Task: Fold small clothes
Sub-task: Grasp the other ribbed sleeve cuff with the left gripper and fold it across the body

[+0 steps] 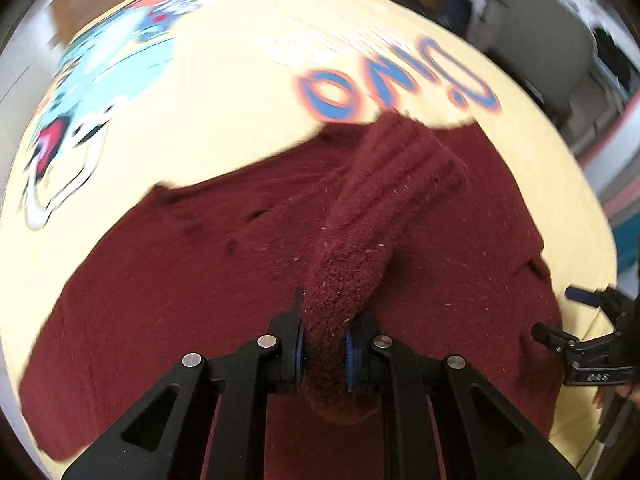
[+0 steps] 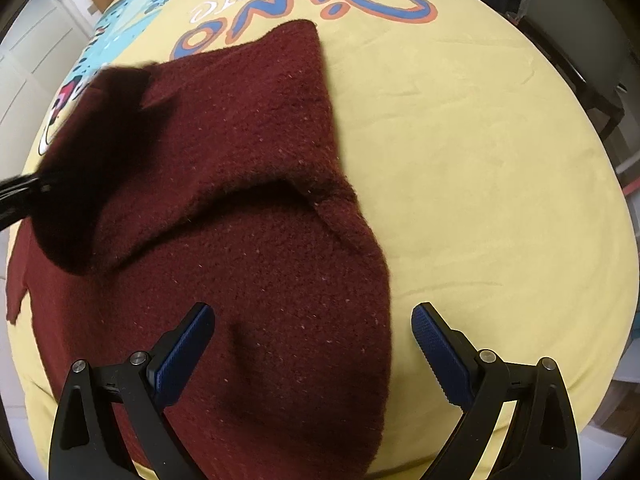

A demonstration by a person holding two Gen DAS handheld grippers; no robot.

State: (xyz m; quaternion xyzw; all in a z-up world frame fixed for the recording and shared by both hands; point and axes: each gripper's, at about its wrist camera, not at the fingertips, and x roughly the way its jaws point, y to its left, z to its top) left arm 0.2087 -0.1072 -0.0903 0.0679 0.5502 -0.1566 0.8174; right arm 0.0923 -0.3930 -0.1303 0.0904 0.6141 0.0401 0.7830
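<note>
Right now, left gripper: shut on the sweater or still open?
Shut. The left gripper pinches a bunched ribbed part of the maroon sweater; both blue pads press against the knit, and the fabric rises out from between them.

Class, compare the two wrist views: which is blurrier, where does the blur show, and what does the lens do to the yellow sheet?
Left wrist view: motion-smeared, the DINO lettering streaked, the left gripper sharp. Right wrist view: crisp, except a dark blurred mass at left. Both: fisheye bulges the yellow sheet into a dome.

Black angular tongs (image 2: 313, 354), silver round screws, ridged blue pads (image 2: 438, 354), matching left tongs (image 1: 324, 354)
</note>
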